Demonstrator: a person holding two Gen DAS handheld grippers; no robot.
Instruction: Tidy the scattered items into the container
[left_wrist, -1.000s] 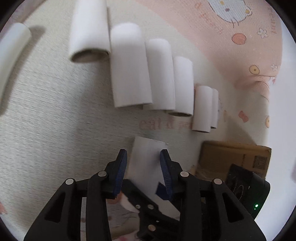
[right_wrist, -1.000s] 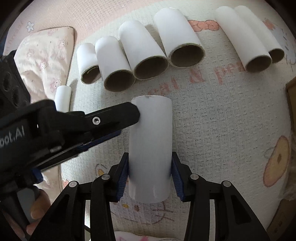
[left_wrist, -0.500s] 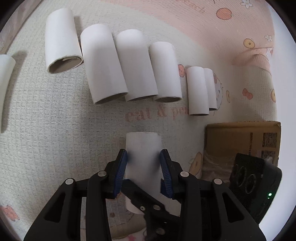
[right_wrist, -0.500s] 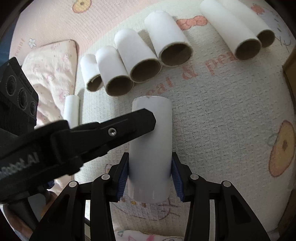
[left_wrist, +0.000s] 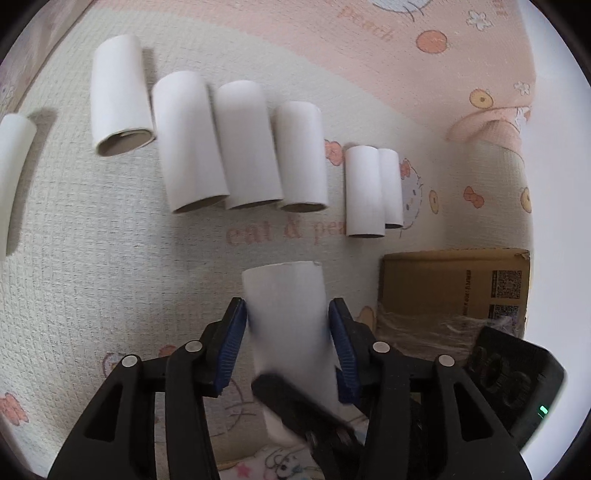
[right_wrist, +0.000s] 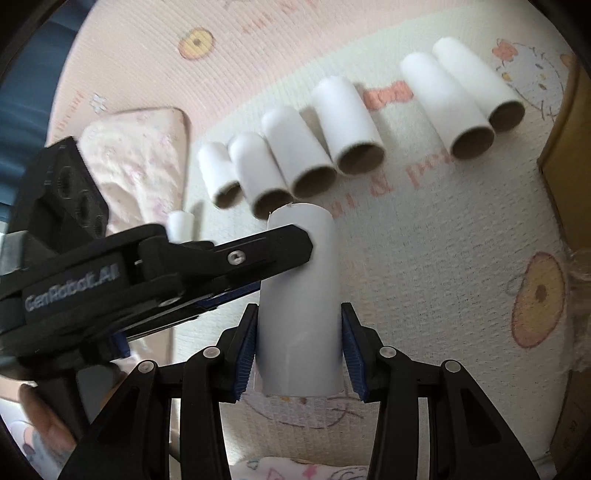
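Seven tubes: the loose white paper tubes (left_wrist: 251, 144) lie on the mat (left_wrist: 110, 258), six in a row beyond the held tube and one more at the far left edge of the left wrist view.
Mat: a soft printed surface with cartoon pictures, under the held tube; it carries everything, and I cannot tell if it is a bed or the floor.
Cardboard box (left_wrist: 454, 284): on the mat just right of the held tube; I judge it is the container.
Held tube (right_wrist: 301, 295): upright in the air above the mat; in the earlier pictures the mat looked nearer, so it has been lifted.
Right gripper (right_wrist: 299, 343): fingers clamped on the lower part of the held tube, unchanged from a second ago.
Left gripper (left_wrist: 288, 345): fingers on both sides of the upper part of the held tube; they have just been opening. A thin gap shows at the left pad, so I judge they have let go.
Meaning: the hand-over to the right gripper looks finished; what is left is to carry the held tube right to the cardboard box, then take the seven tubes.
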